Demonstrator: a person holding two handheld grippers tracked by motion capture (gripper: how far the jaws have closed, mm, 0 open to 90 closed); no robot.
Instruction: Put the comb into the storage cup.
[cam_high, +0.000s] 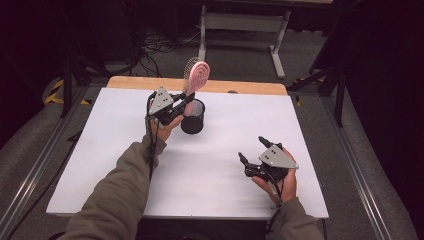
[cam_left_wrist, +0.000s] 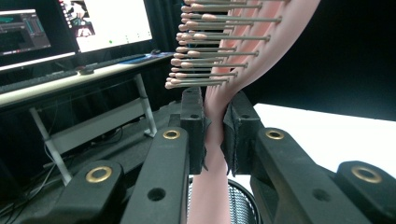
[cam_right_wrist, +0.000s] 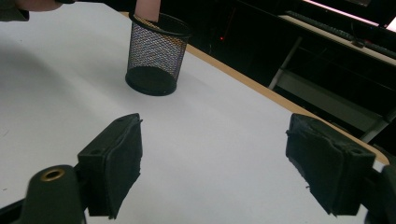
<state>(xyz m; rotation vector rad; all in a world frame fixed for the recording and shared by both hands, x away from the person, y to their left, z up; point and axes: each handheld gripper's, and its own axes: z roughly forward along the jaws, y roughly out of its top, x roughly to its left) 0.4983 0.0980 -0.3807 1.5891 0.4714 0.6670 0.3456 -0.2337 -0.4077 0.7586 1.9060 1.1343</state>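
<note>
A pink hairbrush (cam_high: 196, 75) stands upright with its handle end over the mouth of a black mesh cup (cam_high: 193, 116) at the table's middle back. My left gripper (cam_high: 185, 100) is shut on the brush's handle just above the cup. Up close, the pink hairbrush handle (cam_left_wrist: 215, 121) sits pinched between the two black pads, the bristles rise above, and the mesh cup rim (cam_left_wrist: 243, 196) lies below. My right gripper (cam_high: 252, 149) rests open near the front right, nothing between its jaws. From there the mesh cup (cam_right_wrist: 156, 53) stands ahead, with the pink handle tip (cam_right_wrist: 147, 9) at its rim.
The white table top (cam_high: 220, 145) has a wooden strip (cam_high: 250, 87) along its far edge. Beyond it stand a desk frame (cam_high: 240, 25), cables and dark stands on the floor. Monitors (cam_left_wrist: 112, 21) sit on a desk farther back.
</note>
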